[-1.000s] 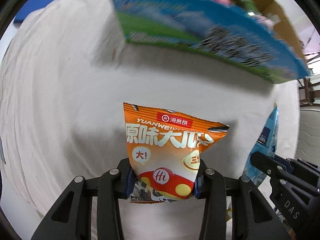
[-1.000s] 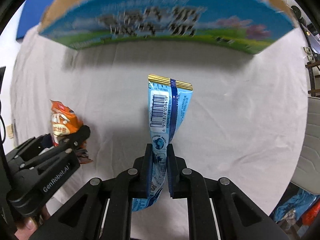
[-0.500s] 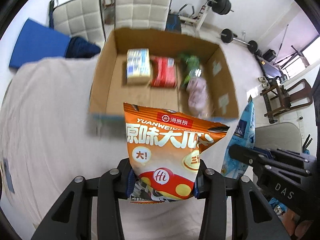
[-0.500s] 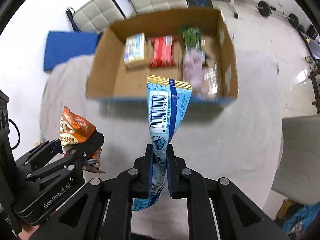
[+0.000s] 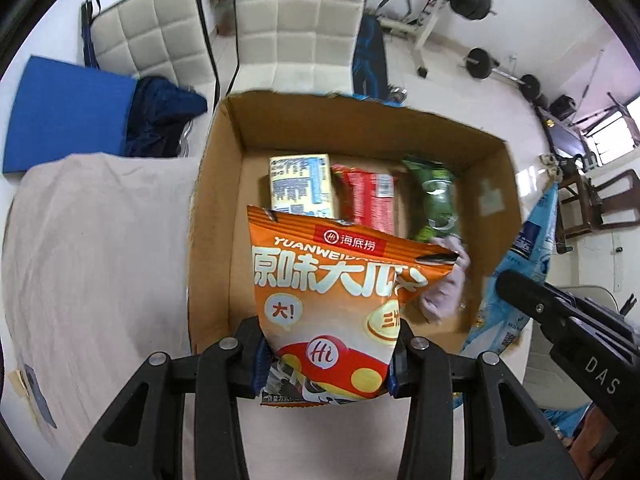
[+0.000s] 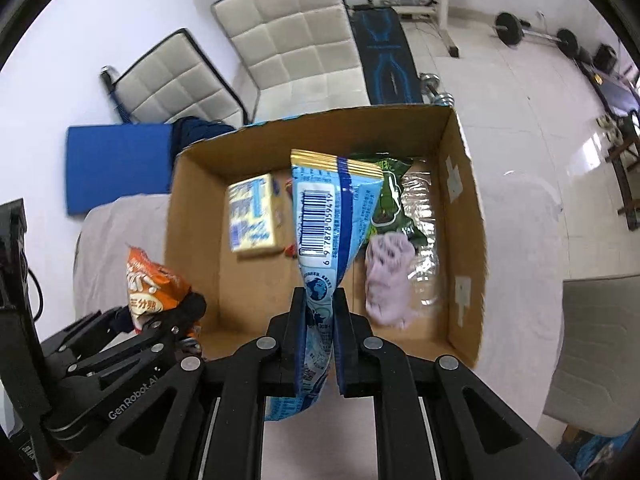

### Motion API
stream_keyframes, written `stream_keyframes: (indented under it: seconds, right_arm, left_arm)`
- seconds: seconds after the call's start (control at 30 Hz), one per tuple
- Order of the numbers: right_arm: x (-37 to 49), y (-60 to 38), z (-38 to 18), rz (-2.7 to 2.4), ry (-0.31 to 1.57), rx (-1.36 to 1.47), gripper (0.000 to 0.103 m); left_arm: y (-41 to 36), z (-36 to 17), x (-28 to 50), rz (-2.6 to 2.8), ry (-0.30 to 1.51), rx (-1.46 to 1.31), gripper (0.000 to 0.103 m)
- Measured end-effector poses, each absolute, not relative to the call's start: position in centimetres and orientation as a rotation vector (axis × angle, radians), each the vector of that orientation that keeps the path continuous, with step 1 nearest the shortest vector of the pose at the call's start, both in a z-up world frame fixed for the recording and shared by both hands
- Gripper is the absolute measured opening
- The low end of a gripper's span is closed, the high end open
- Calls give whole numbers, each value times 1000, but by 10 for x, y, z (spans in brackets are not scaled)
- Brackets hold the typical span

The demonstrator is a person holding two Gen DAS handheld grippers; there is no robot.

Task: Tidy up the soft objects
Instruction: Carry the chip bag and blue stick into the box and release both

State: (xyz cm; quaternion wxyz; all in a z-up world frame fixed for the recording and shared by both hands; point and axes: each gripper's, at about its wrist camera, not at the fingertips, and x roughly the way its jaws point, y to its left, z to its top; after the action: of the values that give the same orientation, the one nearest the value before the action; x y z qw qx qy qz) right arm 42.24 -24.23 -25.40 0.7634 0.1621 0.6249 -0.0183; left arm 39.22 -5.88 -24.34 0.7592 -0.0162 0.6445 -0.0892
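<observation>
Orange snack bag [image 5: 328,304], clamped in the left gripper [image 5: 326,354], and blue packet [image 6: 334,216], pinched by the right gripper [image 6: 318,334], both hang above the open cardboard box [image 5: 208,216] (packets and a lilac cloth [image 6: 388,276] inside) on the cloth-covered table [image 5: 92,248].

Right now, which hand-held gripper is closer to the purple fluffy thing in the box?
Right, I think. The right hand-held gripper, shut on the blue packet, is just beside the purple fluffy thing. The left hand-held gripper holds the orange bag nearer the box's left wall.
</observation>
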Motion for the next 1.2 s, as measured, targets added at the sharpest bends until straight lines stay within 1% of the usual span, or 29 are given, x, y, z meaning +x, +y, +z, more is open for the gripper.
stream_keyframes:
  seconds: [0.2,0.33,0.5,0.6,0.63,0.67,0.7,0.73,0.77,0.83,0.97,1.1,1.2]
  right_arm:
    - [445,-250,-316,-96,1418,496,12]
    - [451,-244,-348,-112,1443,517,12]
    - [456,-229,-369,-90,1486,475,13]
    - [457,-223,-380,-67,1537,462,15]
    - [457,-221,-382,-62,1548,450,19]
    - [457,-220,-382,-67,1554,435,27]
    - [456,-219,-382,-72,1555,419,33]
    - [455,-218,-380,-65,1554,407,43]
    - [454,-217,-379,-66,1551,393,48]
    - [452,-216,-372,-64,1538,365,50]
    - [445,-218,-361,-67,1530,334,51]
    - [432,-223,-352,-82,1522,292,51]
    - [420,-231,-347,-106,1503,243,51]
  left_arm:
    - [-52,-286,411,-160,1501,-50,39]
    - [-53,-307,411,-161,1544,-56,39]
    - [-56,-329,413,-160,1584,-17,41]
    - [-56,-338,413,-148,1631,-5,42]
    - [-56,-340,412,-144,1638,-1,42]
    - [-55,-340,411,-136,1639,2,43]
    - [-54,-339,409,-132,1636,3,44]
    - [-53,-339,409,-130,1636,1,47]
    - [-51,-338,408,-126,1635,-6,47]
    - [-48,-334,406,-118,1625,-12,48]
    - [-39,-322,400,-116,1605,-37,49]
    - [-38,-298,388,-109,1547,-48,50]
    - [-38,-281,376,-106,1492,-32,56]
